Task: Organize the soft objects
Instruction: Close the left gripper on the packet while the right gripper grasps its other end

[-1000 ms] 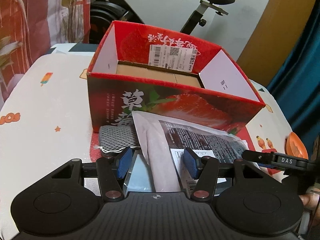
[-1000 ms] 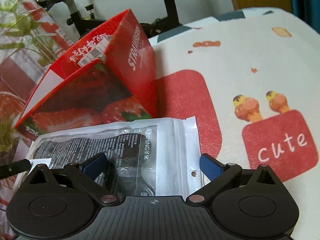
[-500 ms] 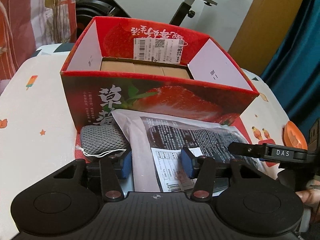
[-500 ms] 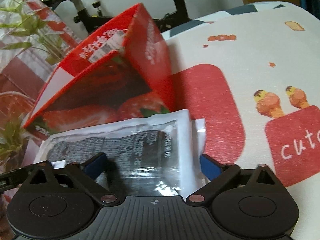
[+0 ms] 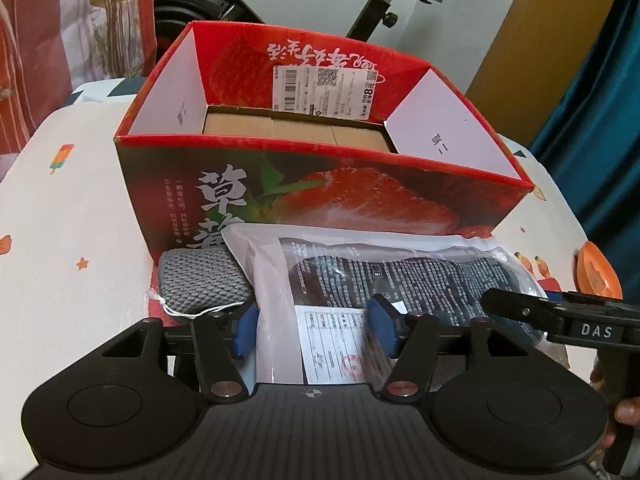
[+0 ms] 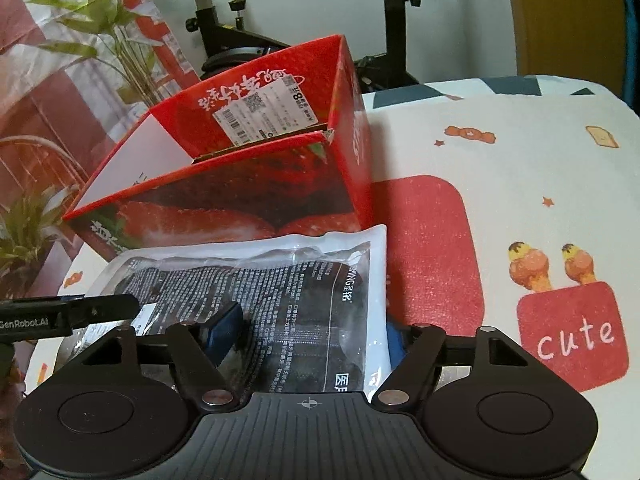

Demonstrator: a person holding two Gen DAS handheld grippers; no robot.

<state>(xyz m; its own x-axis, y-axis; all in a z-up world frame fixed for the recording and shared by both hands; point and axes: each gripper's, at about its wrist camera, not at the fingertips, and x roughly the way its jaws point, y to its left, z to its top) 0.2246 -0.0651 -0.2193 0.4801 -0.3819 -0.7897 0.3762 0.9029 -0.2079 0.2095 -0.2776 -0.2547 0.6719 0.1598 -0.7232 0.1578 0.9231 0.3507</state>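
a sealed plastic pouch (image 5: pixel 360 280) with a dark soft item inside is seen lying across the near side of the table (image 5: pixel 72 240), its far edge against the front wall of a red strawberry box (image 5: pixel 320 196). the box stands open-topped further back on the table, with brown cardboard (image 5: pixel 296 134) showing on its floor and a white barcode label (image 5: pixel 324 88) on its far inner wall.

the left gripper (image 5: pixel 314 330) is placed over the pouch's left end, a blue pad on each side of the pouch's white paper label (image 5: pixel 336 344). its jaws are opening, with the pouch between them; whether the pads press on the plastic cannot be told. a grey knitted pouch (image 5: pixel 200 284) with a white drawstring is tucked just beside the plastic pouch on its left, at the foot of the box.

the right gripper (image 6: pixel 312 332) is set over the pouch's right end (image 6: pixel 280 300). its jaws are closing with the pouch between them: the left pad lies on the printed face, the right pad sits at the pouch's right edge, partly hidden behind it. a firm clamp cannot be confirmed.

the table is covered by a white cloth with red patches, one reading "cute" (image 6: pixel 572 336). an orange dish (image 5: pixel 598 276) sits at the table's right edge. an exercise bike (image 5: pixel 384 4) stands behind the table.
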